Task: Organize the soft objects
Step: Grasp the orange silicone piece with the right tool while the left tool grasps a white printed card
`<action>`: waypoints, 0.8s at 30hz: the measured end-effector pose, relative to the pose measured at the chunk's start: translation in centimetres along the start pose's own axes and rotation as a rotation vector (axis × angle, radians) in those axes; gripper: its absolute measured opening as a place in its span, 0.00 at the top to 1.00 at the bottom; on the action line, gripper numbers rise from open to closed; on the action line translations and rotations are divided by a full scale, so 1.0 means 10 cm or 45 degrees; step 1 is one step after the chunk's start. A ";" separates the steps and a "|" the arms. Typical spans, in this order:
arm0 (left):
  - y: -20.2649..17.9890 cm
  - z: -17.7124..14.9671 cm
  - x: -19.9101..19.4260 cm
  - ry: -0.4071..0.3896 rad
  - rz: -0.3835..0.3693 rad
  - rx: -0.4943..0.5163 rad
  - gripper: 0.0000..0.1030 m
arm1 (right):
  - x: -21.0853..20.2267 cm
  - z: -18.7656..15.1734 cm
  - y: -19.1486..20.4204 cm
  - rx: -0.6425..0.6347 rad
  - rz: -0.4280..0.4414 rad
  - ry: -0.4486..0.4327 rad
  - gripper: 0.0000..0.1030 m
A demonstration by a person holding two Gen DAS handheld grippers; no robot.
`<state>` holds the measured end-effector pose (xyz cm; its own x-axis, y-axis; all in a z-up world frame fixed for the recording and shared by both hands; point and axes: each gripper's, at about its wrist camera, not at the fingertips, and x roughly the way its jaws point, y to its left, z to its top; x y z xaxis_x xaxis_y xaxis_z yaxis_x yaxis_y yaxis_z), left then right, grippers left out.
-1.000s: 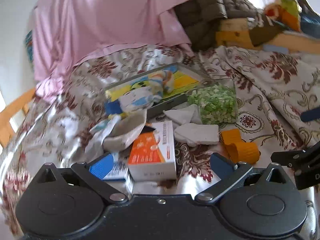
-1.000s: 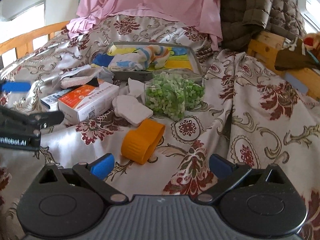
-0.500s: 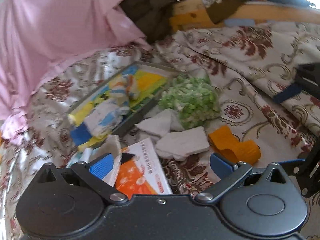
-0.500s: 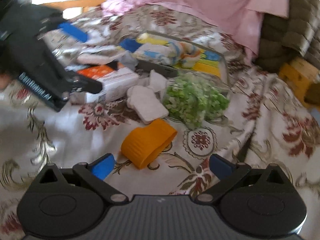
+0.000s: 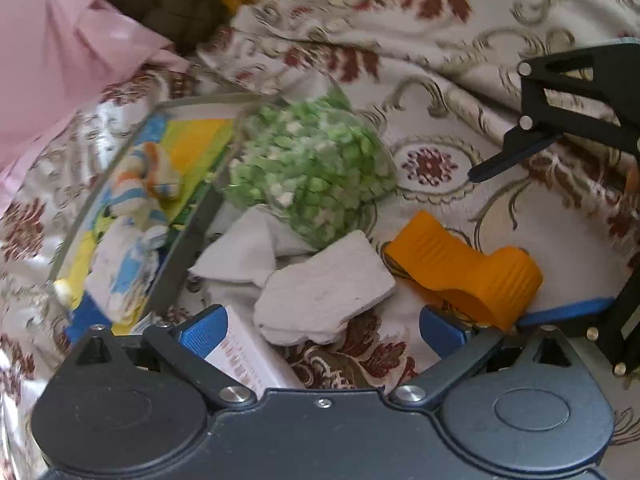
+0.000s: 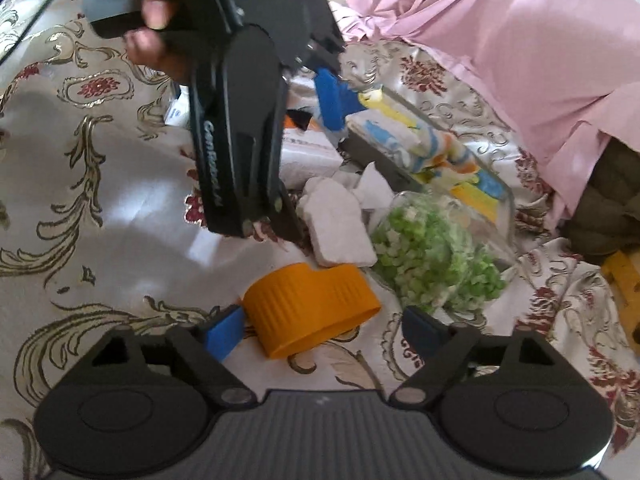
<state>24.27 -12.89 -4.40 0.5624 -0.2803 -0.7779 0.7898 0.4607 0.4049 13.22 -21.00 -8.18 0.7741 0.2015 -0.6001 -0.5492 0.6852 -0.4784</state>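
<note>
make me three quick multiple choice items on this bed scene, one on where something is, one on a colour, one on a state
1. Where does the striped rolled cloth lie?
A. in the shallow tray
B. on the pink sheet
C. under the ribbed sleeve

2. What colour is the ribbed sleeve nearest the right gripper?
A. blue
B. orange
C. green

3. How do the right gripper's jaws stand around that sleeve?
A. pressed on its two sides
B. clamped on the white foam piece
C. either side of it, the far pad clear of it

Answers: 1 A, the cloth sits inside the tray's rim. 2 B, the sleeve is plainly orange. 3 C, the jaws are closing, with bedspread showing between the sleeve and one pad.
</note>
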 end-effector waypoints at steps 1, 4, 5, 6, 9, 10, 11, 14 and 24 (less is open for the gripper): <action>-0.01 0.01 0.05 0.008 -0.006 0.018 0.02 | 0.02 -0.01 -0.01 0.012 0.015 -0.004 0.20; -0.02 0.04 0.18 0.039 -0.030 0.070 0.04 | 0.06 -0.02 -0.08 0.065 0.057 -0.013 0.21; -0.03 0.05 0.21 0.046 -0.039 0.087 0.04 | 0.07 -0.03 -0.09 0.076 0.063 -0.023 0.21; -0.03 0.05 0.24 0.050 -0.050 0.100 0.05 | 0.06 -0.03 -0.09 0.081 0.065 -0.035 0.22; -0.05 0.06 0.30 0.053 -0.066 0.154 0.06 | 0.07 -0.02 -0.10 0.075 0.073 -0.061 0.24; -0.06 0.07 0.32 0.052 -0.070 0.172 0.06 | 0.07 -0.03 -0.09 0.059 0.071 -0.070 0.24; -0.05 0.07 0.34 0.054 -0.076 0.188 0.06 | 0.08 -0.03 -0.07 0.041 0.067 -0.081 0.25; -0.05 0.08 0.38 0.053 -0.087 0.235 0.06 | 0.09 -0.02 -0.02 -0.002 0.073 -0.098 0.28; -0.13 0.02 0.32 0.006 -0.129 0.415 0.22 | 0.13 -0.05 -0.23 0.165 0.135 -0.075 0.64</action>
<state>25.08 -14.58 -7.33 0.4761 -0.3067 -0.8241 0.8789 0.1369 0.4569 15.34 -22.68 -8.13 0.7333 0.3157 -0.6022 -0.5866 0.7416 -0.3255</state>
